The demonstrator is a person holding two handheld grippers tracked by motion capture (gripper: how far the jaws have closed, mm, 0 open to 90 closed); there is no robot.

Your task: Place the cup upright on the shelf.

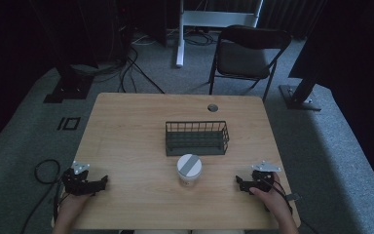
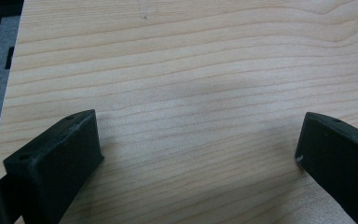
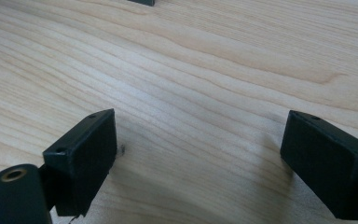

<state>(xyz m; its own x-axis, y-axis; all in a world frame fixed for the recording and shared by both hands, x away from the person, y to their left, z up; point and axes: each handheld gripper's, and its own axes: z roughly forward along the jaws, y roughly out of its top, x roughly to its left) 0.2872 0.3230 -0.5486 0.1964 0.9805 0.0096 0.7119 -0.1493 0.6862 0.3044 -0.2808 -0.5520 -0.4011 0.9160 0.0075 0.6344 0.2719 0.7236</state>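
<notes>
**Inspector:** The left gripper (image 1: 102, 182) is seen resting at the near left of the tabletop (image 1: 126, 126), with its jaws spread wide and nothing held between them. In the left gripper view, bare wood grain is seen between its jaws. The right gripper (image 1: 239, 183) is found at the near right, likewise wide open and empty.

**Reviewer:** Where are the things being worked on?

**Inspector:** A paper cup (image 1: 189, 170) with a white and grey lid is stood upright near the middle of the tabletop, between the two grippers and well apart from both. A dark wire basket (image 1: 196, 138) is placed just beyond it, on the far side, apparently empty. The cup is judged to be the nearest item to either gripper, and no contact has yet been made.

**Reviewer:** What risks are noted from here?

**Inspector:** The cup is tall and probably light, so it could be tipped if one jaw were brought against its side before the other. If it were squeezed hard, the wall could be crushed or the lid popped off; whether anything is inside cannot be told. If it is to be set in the basket, the base could be caught on the wire rim should it be carried too low. The dim lighting is also noted as a hindrance to judging alignment.
</notes>
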